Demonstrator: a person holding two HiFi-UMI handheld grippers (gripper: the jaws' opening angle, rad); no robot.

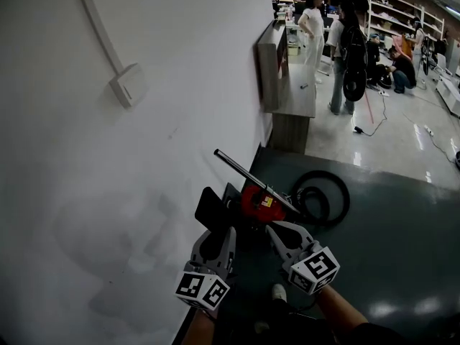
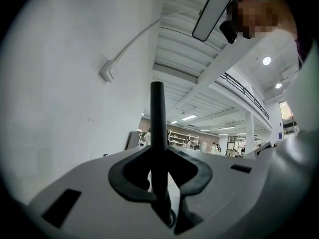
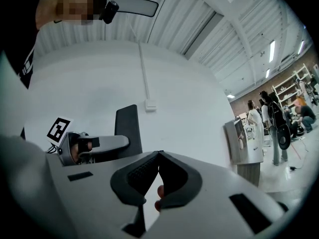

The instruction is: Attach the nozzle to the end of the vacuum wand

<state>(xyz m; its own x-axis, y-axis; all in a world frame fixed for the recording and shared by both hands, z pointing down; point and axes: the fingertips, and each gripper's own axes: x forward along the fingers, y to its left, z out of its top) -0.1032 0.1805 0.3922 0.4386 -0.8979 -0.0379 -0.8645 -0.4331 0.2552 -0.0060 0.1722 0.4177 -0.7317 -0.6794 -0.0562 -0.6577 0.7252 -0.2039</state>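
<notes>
My left gripper is clamped on the flat black nozzle, my right gripper is closed on nothing, and the thin wand lies just beyond at twelve o'clock, nearer the left, slanting from ten to four off the red vacuum.

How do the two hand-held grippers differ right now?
The left hand-held gripper has its jaws partly apart, clamped on the dark nozzle. The right hand-held gripper has its jaws shut, tips touching, with nothing seen between the tips. The left one is beside the white wall, while the right one is on the open-floor side. Both are grey and held side by side.
</notes>
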